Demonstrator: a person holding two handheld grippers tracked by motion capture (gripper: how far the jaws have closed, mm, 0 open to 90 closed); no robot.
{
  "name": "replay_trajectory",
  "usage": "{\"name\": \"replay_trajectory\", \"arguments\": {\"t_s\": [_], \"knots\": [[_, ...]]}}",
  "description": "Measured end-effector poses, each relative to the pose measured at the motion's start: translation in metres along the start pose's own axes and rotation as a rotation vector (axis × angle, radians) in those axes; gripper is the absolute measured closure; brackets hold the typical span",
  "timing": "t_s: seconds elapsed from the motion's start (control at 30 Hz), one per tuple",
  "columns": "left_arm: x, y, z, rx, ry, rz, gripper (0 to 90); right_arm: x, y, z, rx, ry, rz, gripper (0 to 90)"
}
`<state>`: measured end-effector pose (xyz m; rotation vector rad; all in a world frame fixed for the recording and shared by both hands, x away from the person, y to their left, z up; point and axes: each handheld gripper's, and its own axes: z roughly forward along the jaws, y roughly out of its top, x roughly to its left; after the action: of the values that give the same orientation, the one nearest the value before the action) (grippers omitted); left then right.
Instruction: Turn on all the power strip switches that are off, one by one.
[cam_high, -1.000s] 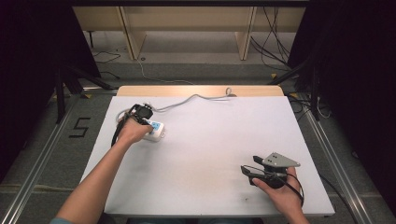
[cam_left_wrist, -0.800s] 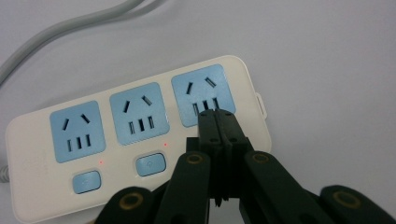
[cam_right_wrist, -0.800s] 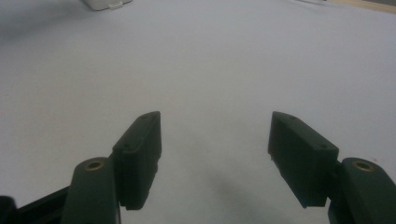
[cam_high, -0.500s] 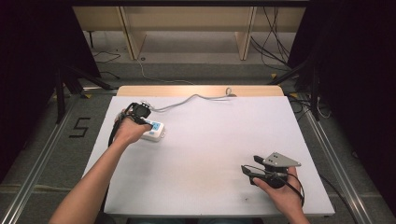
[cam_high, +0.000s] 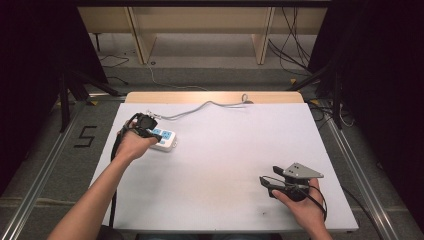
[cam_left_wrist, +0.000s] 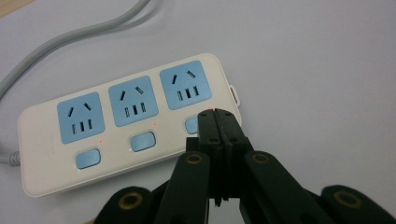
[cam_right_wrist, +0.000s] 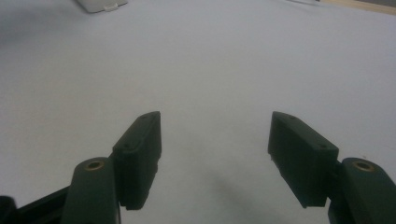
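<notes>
**White strip, blue switches: press with closed tips**

White plastic power strip (cam_left_wrist: 126, 135) lies just ahead of your left gripper (cam_left_wrist: 215, 116), whose jaws are pressed together with nothing between them, tips over the nearest blue switch (cam_left_wrist: 191, 125). You appear to be working the switches, so come straight down on the button's middle and keep the tips off the socket (cam_left_wrist: 187, 84) just beyond it. Press lightly, or the strip may skid on the table (cam_high: 225, 150). Your right gripper (cam_right_wrist: 215, 140) rests well apart, jaws spread and empty.

Count: one strip, three blue sockets, three blue switches, one grey cord (cam_left_wrist: 74, 35), two grippers.
</notes>
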<state>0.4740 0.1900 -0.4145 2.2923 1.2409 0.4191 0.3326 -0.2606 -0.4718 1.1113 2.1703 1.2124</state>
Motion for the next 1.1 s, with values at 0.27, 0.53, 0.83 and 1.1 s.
{"name": "replay_trajectory", "arguments": {"t_s": [0.27,0.53,0.83,1.1], "knots": [[-0.004,-0.013,-0.01,-0.05,-0.022,-0.014,83.5,-0.002,0.0,-0.001,-0.002,-0.004,0.005,35.9],[-0.01,-0.029,-0.017,-0.111,-0.057,-0.015,70.9,-0.003,-0.001,-0.002,-0.003,-0.006,0.006,35.9],[-0.015,-0.04,-0.022,-0.182,-0.066,0.004,46.6,-0.004,-0.001,-0.002,-0.001,-0.008,0.009,35.9],[-0.028,-0.061,-0.02,-0.245,-0.065,0.002,35.1,-0.005,-0.001,-0.002,0.001,-0.007,0.011,35.9]]}}
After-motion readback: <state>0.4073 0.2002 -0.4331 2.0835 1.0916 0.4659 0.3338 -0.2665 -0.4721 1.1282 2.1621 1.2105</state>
